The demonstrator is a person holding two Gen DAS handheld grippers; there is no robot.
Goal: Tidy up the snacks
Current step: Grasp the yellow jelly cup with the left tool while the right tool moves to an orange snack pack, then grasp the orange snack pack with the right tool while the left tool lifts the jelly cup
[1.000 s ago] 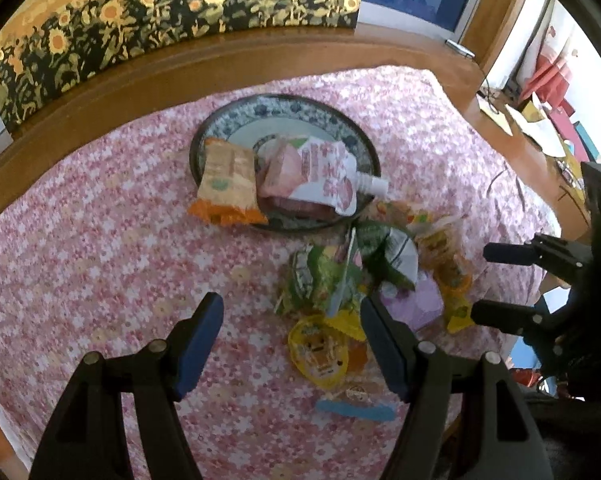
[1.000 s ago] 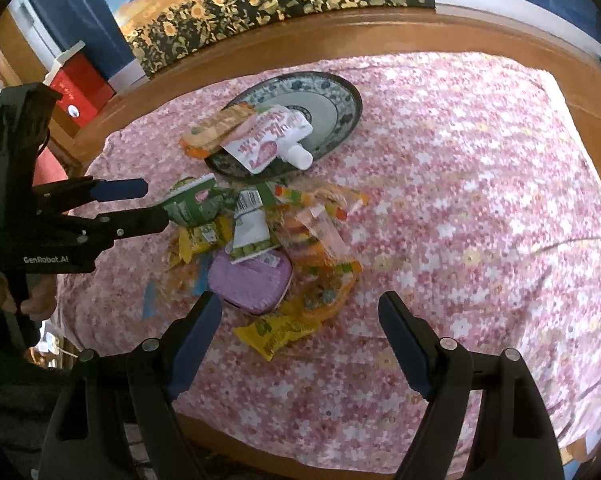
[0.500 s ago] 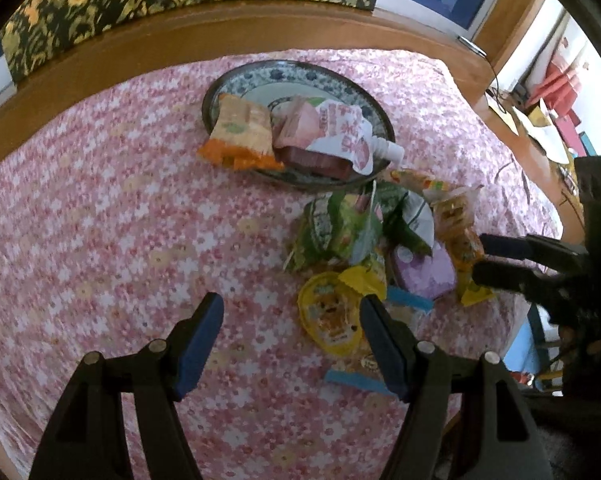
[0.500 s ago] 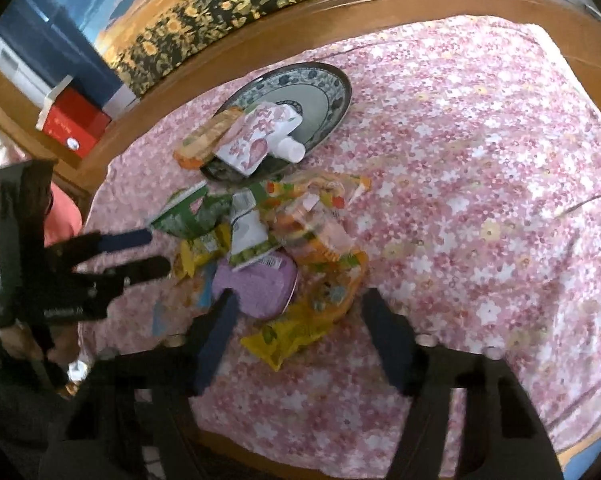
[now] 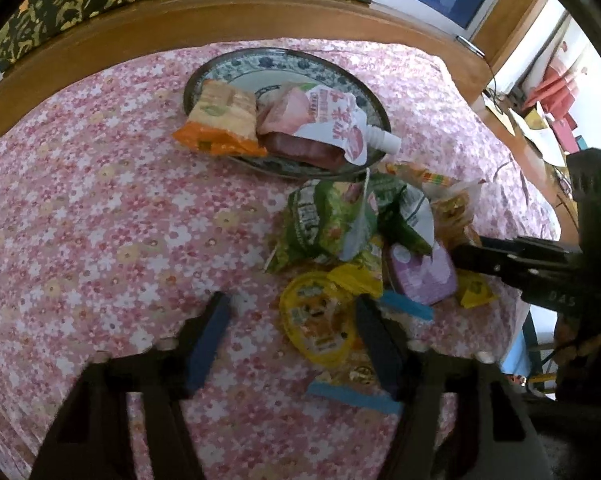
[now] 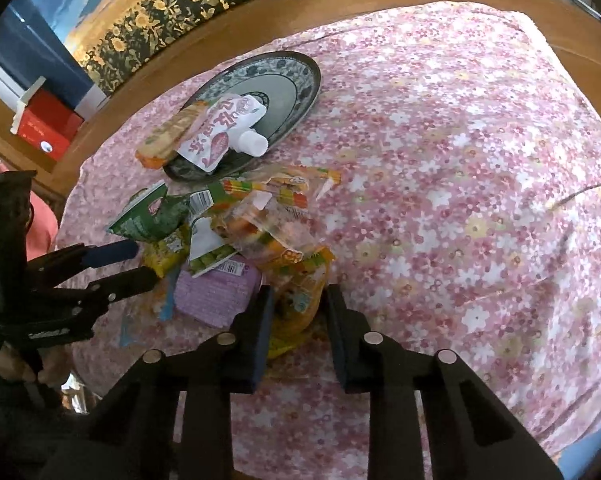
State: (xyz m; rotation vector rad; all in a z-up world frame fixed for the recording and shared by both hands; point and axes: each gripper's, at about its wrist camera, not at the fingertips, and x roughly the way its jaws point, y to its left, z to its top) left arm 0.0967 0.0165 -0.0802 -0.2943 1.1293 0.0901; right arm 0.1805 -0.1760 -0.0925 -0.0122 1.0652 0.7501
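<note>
Left wrist view: left gripper (image 5: 290,312) closing, yellow jelly cup (image 5: 318,326) between the jaws, pads not pressing yet; blue-patterned plate (image 5: 236,66) with orange cracker pack (image 5: 220,120) and spouted pouch (image 5: 332,120) at 12 o'clock. Right wrist view: right gripper (image 6: 298,300) closing around orange snack packet (image 6: 298,292); purple tub (image 6: 216,294) at 9 o'clock.

Little legible. Pale letters "DAS" on the black body of the right gripper (image 5: 464,257), seen from the left wrist. On the white spout pouch (image 6: 216,130) on the plate (image 6: 296,92), large pink characters, unreadable. Barcodes, digits too small, on the purple pack (image 6: 216,294) and a green wrapper (image 6: 152,220).
</note>
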